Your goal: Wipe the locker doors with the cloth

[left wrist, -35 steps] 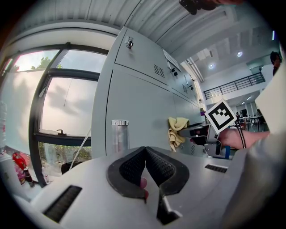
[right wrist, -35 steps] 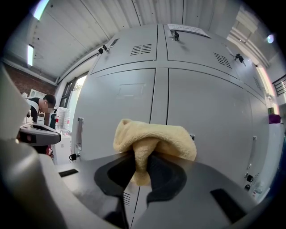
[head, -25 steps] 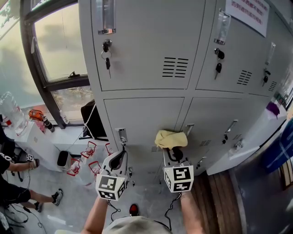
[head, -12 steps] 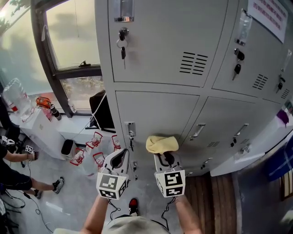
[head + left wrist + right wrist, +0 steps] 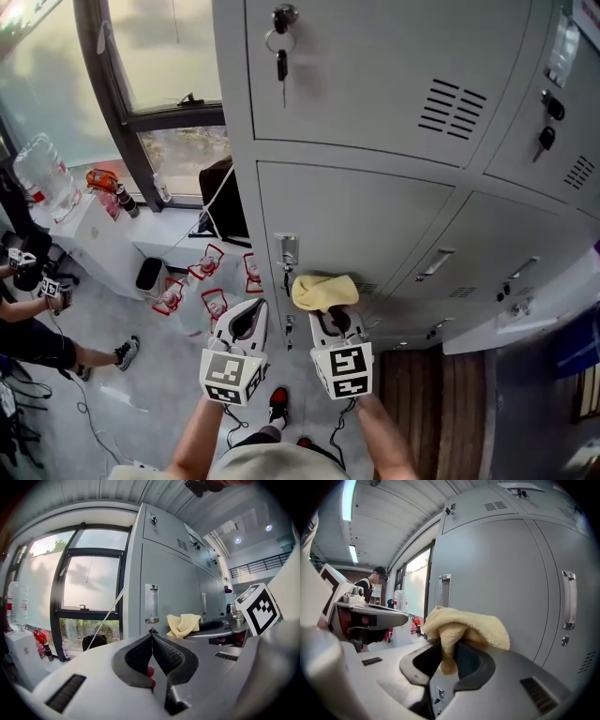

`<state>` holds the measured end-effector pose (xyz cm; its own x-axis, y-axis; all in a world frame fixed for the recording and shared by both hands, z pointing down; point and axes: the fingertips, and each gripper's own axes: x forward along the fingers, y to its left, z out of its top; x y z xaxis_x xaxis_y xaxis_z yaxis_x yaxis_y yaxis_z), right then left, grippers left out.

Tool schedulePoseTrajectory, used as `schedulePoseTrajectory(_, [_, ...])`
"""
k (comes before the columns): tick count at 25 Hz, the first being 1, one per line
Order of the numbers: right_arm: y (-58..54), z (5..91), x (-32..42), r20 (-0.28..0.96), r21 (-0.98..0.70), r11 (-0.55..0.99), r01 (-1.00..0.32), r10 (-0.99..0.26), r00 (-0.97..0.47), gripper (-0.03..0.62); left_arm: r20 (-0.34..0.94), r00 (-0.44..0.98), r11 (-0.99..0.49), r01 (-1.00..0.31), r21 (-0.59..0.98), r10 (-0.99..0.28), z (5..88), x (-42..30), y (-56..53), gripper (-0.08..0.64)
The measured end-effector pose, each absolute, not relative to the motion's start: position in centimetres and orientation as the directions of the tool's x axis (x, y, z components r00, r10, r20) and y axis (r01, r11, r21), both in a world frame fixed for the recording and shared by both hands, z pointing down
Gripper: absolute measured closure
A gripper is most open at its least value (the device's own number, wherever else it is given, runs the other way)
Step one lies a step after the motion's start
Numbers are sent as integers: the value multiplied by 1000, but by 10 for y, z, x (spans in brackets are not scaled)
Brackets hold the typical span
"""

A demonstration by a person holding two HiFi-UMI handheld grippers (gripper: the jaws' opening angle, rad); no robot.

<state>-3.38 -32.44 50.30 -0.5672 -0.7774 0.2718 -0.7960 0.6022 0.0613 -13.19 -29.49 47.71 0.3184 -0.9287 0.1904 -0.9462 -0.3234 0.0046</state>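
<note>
**Q:** Head view?
**A:** My right gripper (image 5: 332, 317) holds the yellow cloth (image 5: 324, 291) near the lower locker door's (image 5: 375, 220) left edge, just below its handle (image 5: 288, 251). I can't tell if it touches. My left gripper (image 5: 249, 317) is just beside it.
**Q:** Left gripper view?
**A:** Fingers together, empty.
**Q:** Right gripper view?
**A:** Fingers clamped on the cloth. I'd press it flat and sweep across to the far edge.

head view looks steeply down; both gripper views face the lockers (image 5: 356, 216) closely
</note>
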Motion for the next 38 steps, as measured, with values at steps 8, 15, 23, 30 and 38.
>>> schedulePoseTrajectory(8, [-344, 525, -52, 307, 31, 618, -786, -754, -580, 515, 217, 289, -292, -956, 16, -933, 494, -149, -302, 537])
schedulePoseTrajectory(15, [-358, 533, -58, 299, 6, 617, -787, -752, -587, 515, 241, 275, -281, -960, 13, -931, 507, -158, -309, 537])
schedulePoseTrajectory(23, [-360, 537, -51, 305, 3, 606, -796, -758, -576, 515, 250, 284, -289, -957, 17, -926, 512, -152, -313, 537])
schedulePoseTrajectory(30, [-362, 542, -32, 319, 3, 574, -819, -776, -543, 515, 250, 308, -312, -950, 23, -918, 512, -141, -315, 537])
schedulePoseTrajectory(38, [-365, 549, -3, 336, 4, 529, -849, -800, -497, 515, 250, 352, -357, -934, 27, -902, 512, -121, -320, 537])
